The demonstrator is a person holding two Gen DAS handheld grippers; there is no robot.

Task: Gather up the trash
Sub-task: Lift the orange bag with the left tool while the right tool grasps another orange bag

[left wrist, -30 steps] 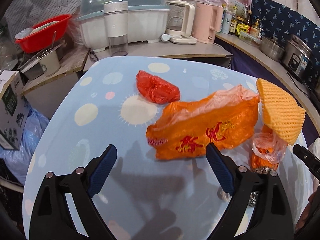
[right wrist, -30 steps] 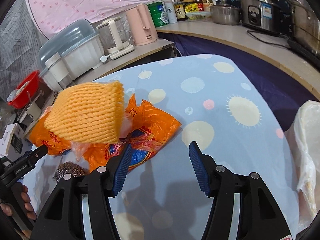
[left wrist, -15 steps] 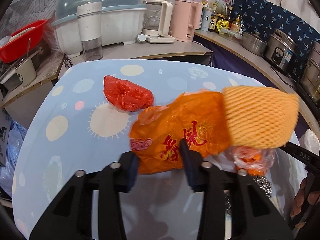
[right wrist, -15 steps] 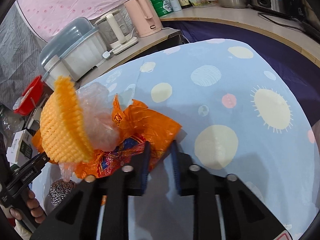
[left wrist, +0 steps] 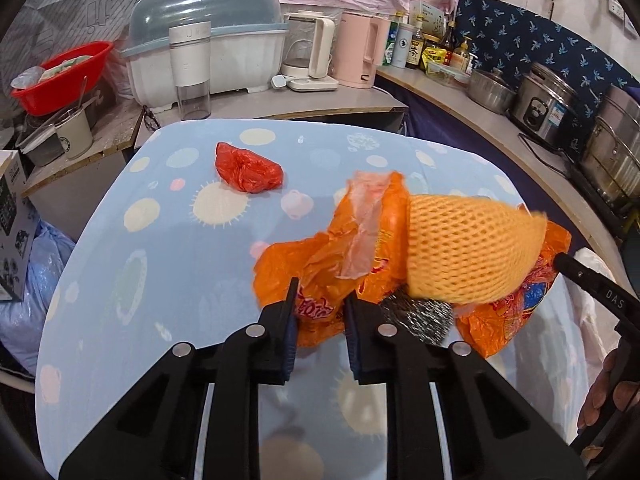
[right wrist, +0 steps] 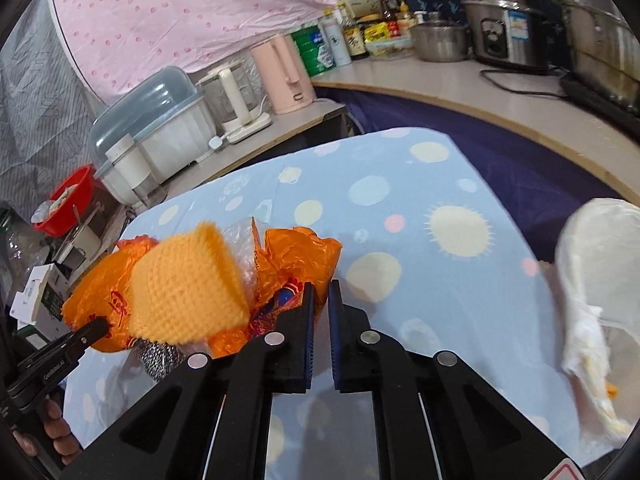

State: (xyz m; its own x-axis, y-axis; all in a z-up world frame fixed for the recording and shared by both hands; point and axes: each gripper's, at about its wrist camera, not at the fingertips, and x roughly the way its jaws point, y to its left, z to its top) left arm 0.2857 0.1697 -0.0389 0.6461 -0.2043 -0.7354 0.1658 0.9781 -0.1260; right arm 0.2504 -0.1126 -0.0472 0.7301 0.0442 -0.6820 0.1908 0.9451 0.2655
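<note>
Both my jaws have just closed on the orange bag [left wrist: 332, 264], left gripper [left wrist: 320, 312] and right gripper [right wrist: 320, 300] pinching opposite ends, lifting it off the table [left wrist: 160, 260] with the foam net [left wrist: 468, 252] ahead, ready for collection.

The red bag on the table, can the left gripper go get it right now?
Probably not yet. The left gripper is shut on the orange bag, so it is busy. The path to the red bag across the tablecloth looks free once it lets go.
</note>
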